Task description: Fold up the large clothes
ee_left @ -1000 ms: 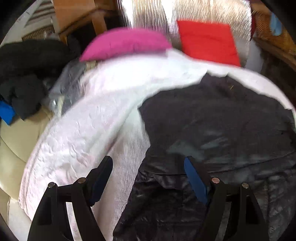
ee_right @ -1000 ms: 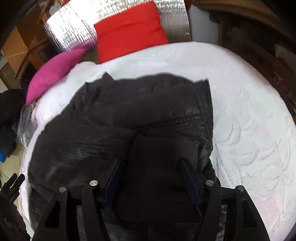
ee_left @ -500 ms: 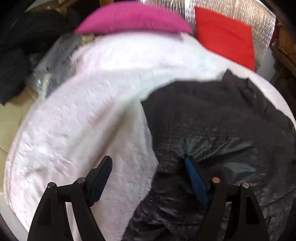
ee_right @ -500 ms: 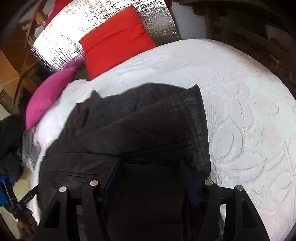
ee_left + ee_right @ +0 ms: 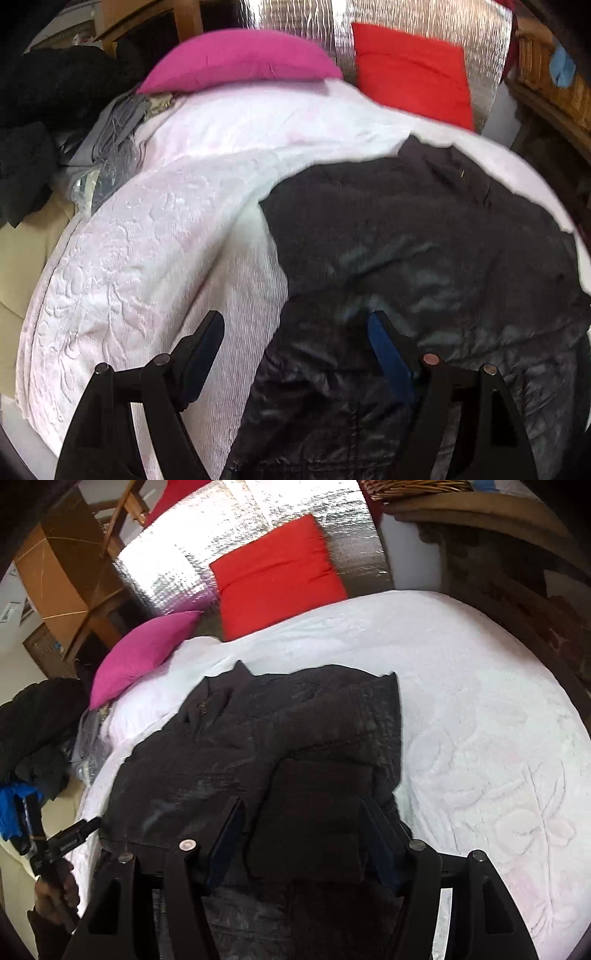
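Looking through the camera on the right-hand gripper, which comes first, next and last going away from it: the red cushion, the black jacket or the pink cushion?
From the right gripper:
1. The black jacket, directly under and ahead of the fingers, on the white bedspread.
2. The pink cushion, farther back on the left, at the bed's edge.
3. The red cushion, farthest, propped at the head of the bed.

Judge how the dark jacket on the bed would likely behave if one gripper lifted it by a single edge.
The dark jacket would probably sag and unfold rather than hold shape: it lies in soft, creased layers on the white bedspread. Its lower panel looks shiny, so it may slip between pads. It looks thick, perhaps padded, so likely bulky yet fairly light.
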